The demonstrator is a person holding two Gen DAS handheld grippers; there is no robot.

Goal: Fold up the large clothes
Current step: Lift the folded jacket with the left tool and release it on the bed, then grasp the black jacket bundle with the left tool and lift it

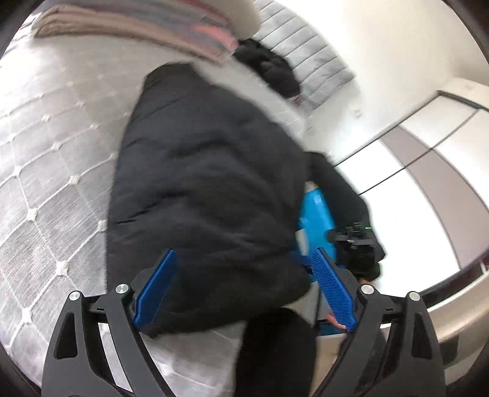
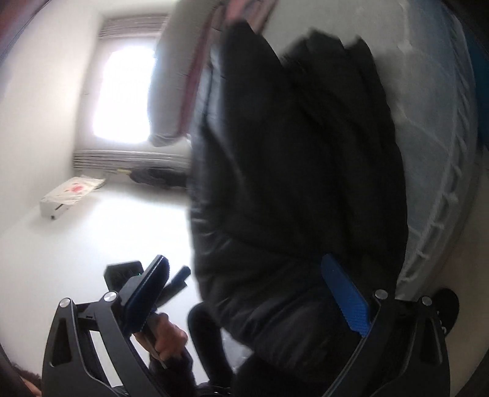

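A large black padded jacket (image 1: 201, 171) lies on the quilted white mattress (image 1: 55, 158), its lower edge near the bed's edge. My left gripper (image 1: 244, 274) is open, its blue pads (image 1: 156, 287) spread on either side of the jacket's near hem, holding nothing. In the right wrist view the jacket (image 2: 290, 183) fills the middle, blurred. My right gripper (image 2: 244, 290) is open over its lower part, blue pads (image 2: 345, 296) wide apart. The other gripper and the hand holding it (image 2: 165, 333) show at lower left there.
Folded beige and pink clothes (image 1: 137, 27) are stacked at the far end of the bed. Another dark garment (image 1: 269, 67) lies by the grey headboard (image 1: 308, 49). White floor (image 2: 91, 232), a flat white box (image 2: 70, 195) and a bright window (image 2: 122, 91) are beside the bed.
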